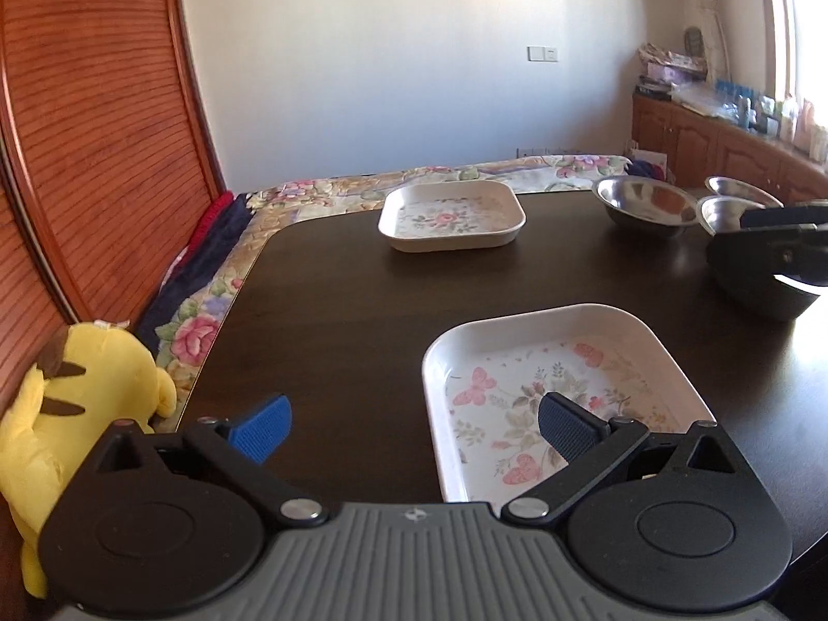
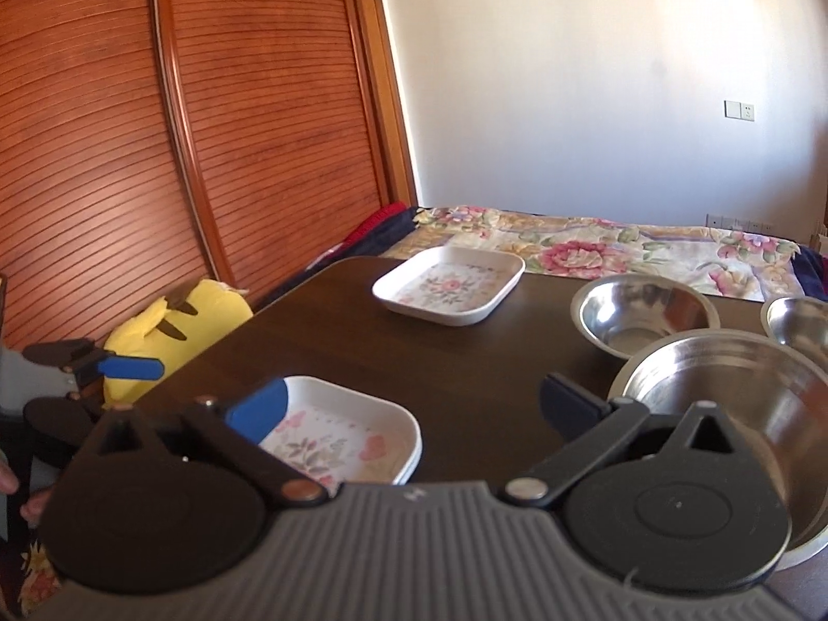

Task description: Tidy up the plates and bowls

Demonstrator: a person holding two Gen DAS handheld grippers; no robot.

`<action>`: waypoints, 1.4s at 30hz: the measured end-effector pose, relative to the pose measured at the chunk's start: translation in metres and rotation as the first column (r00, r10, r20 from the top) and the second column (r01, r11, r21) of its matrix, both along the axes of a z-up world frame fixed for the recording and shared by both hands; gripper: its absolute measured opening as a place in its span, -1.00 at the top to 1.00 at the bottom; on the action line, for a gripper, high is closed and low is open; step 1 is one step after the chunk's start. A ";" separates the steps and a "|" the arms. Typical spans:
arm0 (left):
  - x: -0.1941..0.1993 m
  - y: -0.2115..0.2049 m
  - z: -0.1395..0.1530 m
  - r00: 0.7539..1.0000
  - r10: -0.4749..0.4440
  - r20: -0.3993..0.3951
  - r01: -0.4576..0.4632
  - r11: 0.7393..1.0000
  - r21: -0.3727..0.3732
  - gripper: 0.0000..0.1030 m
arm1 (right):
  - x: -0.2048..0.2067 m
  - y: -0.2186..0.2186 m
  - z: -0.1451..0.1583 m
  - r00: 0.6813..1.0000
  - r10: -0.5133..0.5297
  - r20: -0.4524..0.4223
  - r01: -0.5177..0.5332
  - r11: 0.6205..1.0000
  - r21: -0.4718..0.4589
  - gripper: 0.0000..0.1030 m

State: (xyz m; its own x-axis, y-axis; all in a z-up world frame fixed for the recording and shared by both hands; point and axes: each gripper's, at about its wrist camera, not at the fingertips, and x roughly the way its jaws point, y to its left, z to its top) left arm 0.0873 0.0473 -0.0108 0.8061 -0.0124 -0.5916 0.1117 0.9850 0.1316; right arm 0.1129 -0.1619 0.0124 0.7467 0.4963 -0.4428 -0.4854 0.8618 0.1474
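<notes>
A near floral square plate lies on the dark table; it also shows in the right wrist view. A far floral square plate lies toward the table's back edge. Three steel bowls stand at the right: a back one, a small far-right one, and a large near one. My left gripper is open and empty, its right finger over the near plate's left part. My right gripper is open and empty, between the near plate and the large bowl.
A yellow plush toy sits off the table's left edge. A floral bedspread lies behind the table. Wooden slatted doors stand at the left. A cabinet with clutter stands at the right.
</notes>
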 end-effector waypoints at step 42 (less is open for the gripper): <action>0.161 0.029 0.060 0.983 -0.155 0.097 0.165 0.980 -0.108 -0.12 | 0.146 0.046 0.031 0.996 -0.027 -0.088 0.015 0.990 -0.141 -0.71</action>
State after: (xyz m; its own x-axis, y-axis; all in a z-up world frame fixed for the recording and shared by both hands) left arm 0.2482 0.0766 0.0494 0.8367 -0.2093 -0.5061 0.2621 0.9644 0.0343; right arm 0.2593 -0.1163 0.0436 0.7104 0.4090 -0.5727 -0.4572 0.8869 0.0663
